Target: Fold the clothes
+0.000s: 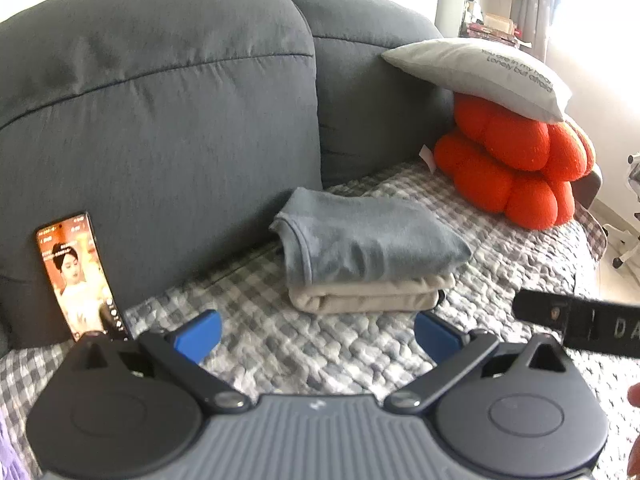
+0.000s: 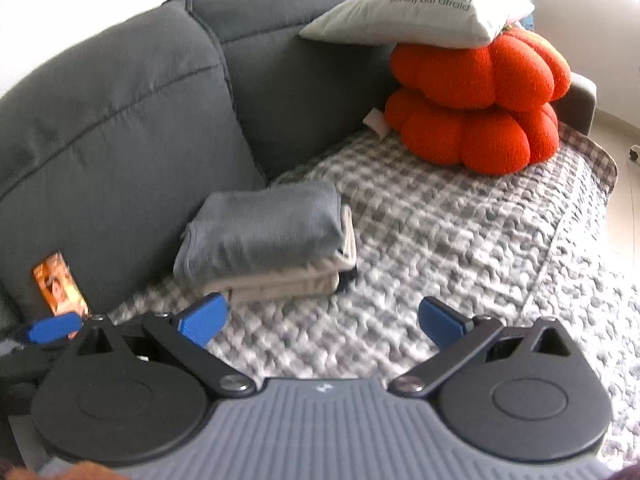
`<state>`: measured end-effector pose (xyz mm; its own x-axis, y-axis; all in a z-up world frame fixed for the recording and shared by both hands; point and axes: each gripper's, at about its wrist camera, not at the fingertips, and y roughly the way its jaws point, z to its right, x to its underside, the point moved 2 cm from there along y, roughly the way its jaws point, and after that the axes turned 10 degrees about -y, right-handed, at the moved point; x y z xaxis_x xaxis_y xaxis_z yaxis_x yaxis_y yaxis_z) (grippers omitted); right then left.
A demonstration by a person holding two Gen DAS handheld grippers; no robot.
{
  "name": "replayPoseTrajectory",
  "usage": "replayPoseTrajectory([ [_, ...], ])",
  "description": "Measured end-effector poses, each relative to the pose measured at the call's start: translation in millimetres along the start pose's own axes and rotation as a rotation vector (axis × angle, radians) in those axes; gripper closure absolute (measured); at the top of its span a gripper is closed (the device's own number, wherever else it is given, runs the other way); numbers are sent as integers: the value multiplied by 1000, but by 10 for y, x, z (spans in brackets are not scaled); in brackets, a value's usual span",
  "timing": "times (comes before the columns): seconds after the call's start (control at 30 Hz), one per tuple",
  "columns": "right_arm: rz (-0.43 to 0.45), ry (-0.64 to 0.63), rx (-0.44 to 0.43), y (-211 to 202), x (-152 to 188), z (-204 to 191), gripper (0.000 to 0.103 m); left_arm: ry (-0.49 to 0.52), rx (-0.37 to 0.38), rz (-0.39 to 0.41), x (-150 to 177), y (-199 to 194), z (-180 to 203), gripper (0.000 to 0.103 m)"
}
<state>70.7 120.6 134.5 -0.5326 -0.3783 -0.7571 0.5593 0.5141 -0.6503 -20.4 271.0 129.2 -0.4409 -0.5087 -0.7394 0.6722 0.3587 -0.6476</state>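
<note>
A folded grey garment (image 1: 368,240) lies on top of a folded beige garment (image 1: 368,296) in a neat stack on the checked sofa cover (image 1: 320,344). The stack also shows in the right wrist view, grey piece (image 2: 264,228) over beige piece (image 2: 288,282). My left gripper (image 1: 318,336) is open and empty, a short way in front of the stack. My right gripper (image 2: 322,322) is open and empty, in front and to the right of the stack. A blue finger of the left gripper (image 2: 54,328) shows at the right wrist view's left edge.
A dark grey sofa back (image 1: 160,120) stands behind the stack. A phone (image 1: 80,276) with a lit screen leans against it at the left. Orange cushions (image 1: 516,160) with a light grey pillow (image 1: 480,72) on top sit at the right end.
</note>
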Motion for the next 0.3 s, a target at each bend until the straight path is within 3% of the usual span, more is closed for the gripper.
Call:
replayPoseTrajectory([
  [0.3, -11, -9, -2, -157, 68, 13, 0, 13, 6, 11, 31, -127, 71, 0],
])
